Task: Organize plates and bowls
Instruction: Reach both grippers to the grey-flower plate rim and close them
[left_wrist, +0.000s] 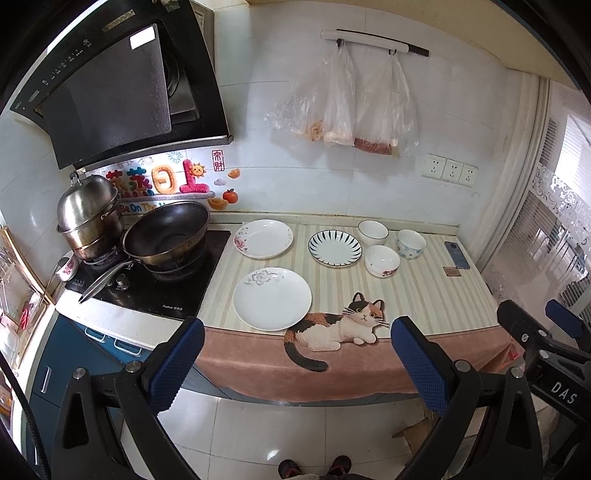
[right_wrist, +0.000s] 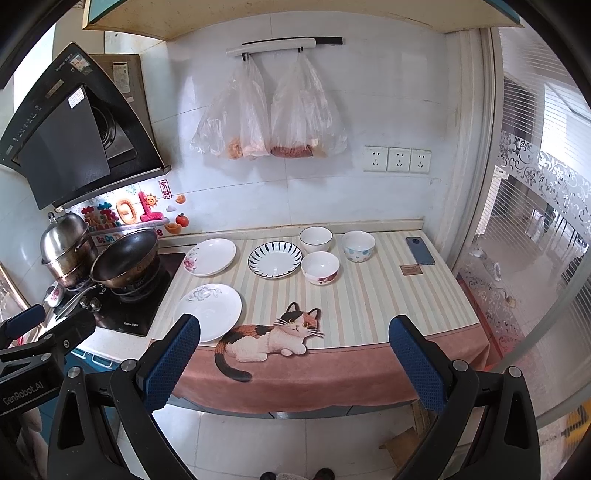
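On the striped counter mat (left_wrist: 424, 295) lie a large white plate with a grey flower (left_wrist: 272, 298) (right_wrist: 208, 312), a white plate with pink flowers (left_wrist: 263, 238) (right_wrist: 210, 257) and a blue-striped plate (left_wrist: 335, 247) (right_wrist: 274, 259). Three bowls stand to the right: a dark-rimmed white bowl (left_wrist: 373, 232) (right_wrist: 316, 239), a red-flowered bowl (left_wrist: 382, 260) (right_wrist: 320, 268) and a blue-dotted bowl (left_wrist: 411, 244) (right_wrist: 358, 245). My left gripper (left_wrist: 299, 354) and right gripper (right_wrist: 295, 354) are both open and empty, held in front of the counter's edge.
A stove (left_wrist: 155, 280) at the left carries a black wok (left_wrist: 166, 234) and a steel steamer pot (left_wrist: 88, 214). A phone (left_wrist: 457, 254) and a small brown card (left_wrist: 452, 272) lie at the right end. Plastic bags (left_wrist: 343, 103) hang on the wall. A glass partition (right_wrist: 535, 258) closes the right.
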